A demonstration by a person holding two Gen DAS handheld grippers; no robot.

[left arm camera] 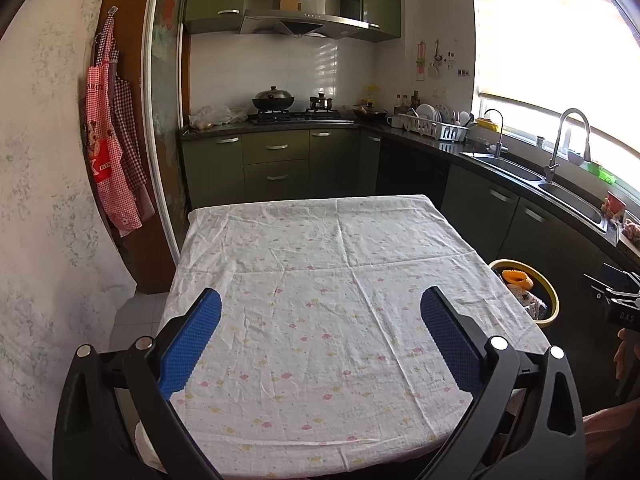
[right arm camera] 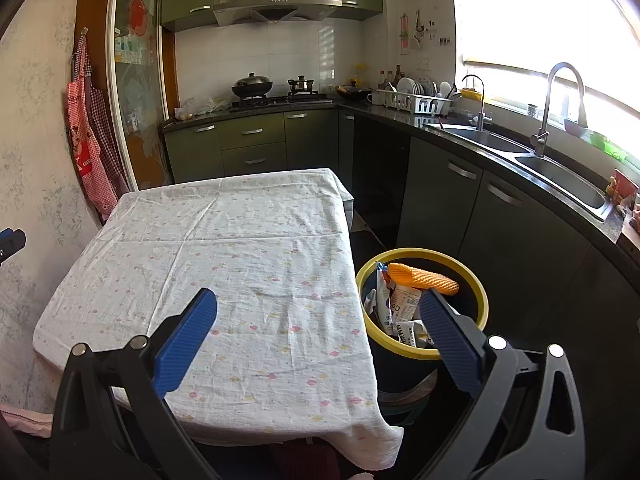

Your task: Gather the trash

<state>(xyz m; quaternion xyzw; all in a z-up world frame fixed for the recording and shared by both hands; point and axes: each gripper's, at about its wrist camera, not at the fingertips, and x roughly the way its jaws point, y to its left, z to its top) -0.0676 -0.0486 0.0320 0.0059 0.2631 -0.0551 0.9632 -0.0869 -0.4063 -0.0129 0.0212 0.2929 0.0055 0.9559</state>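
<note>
Tablecloth (left arm camera: 320, 300) fills the frame centre in both wrist views and carries no loose trash; wrappers and an orange ridged item (right arm camera: 424, 278) already sit in the yellow-rimmed bin (right arm camera: 484, 300), lower right of the right wrist view, just beside the table edge. Left gripper (left arm camera: 320, 308) and right gripper (right arm camera: 318, 312) both hang released, jaws spread wide, holding nothing. Judgement: collection looks finished or nearly so; best practice now is scanning the floor and table edges before closing on anything.

Green kitchen cabinets (left arm camera: 276, 160), cloth-covered table (left arm camera: 340, 320), overexposed window (left arm camera: 560, 40), perhaps sunlit, aprons (left arm camera: 112, 152) hanging on wall.
</note>
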